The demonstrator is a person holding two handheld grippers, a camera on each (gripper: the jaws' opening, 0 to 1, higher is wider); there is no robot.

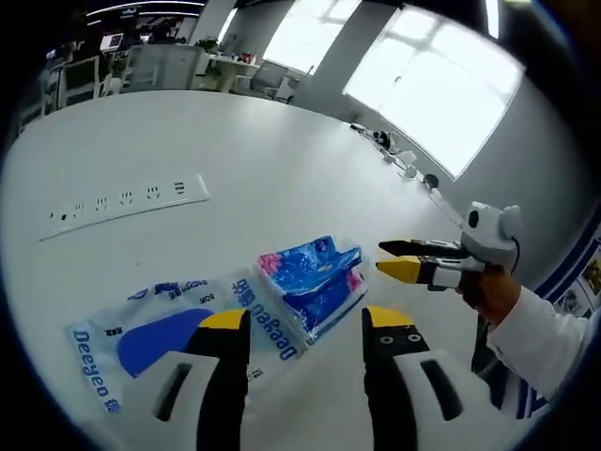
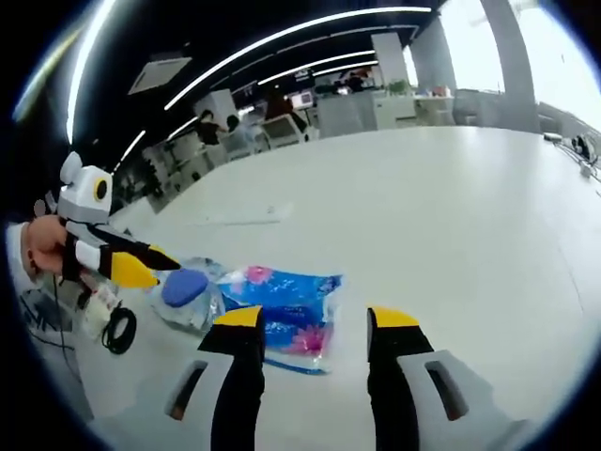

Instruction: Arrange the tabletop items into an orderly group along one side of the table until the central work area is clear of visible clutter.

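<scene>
Two blue-printed plastic packets (image 1: 310, 282) lie touching on the white worktop (image 1: 235, 150). Left gripper (image 1: 305, 324) and right gripper (image 2: 315, 324) hover near, jaws wide and empty, probably positioning to slide them aside.

Large white table (image 1: 282, 160), round-edged, smooth and mostly bare. Lying flat on it, a clear Deeyeo pack (image 1: 169, 338) with blue print and, touching its end, a blue floral pack (image 1: 315, 277) with pink spots. Farther in, well apart from both, a white power strip (image 1: 127, 204) set flush with the surface.
</scene>
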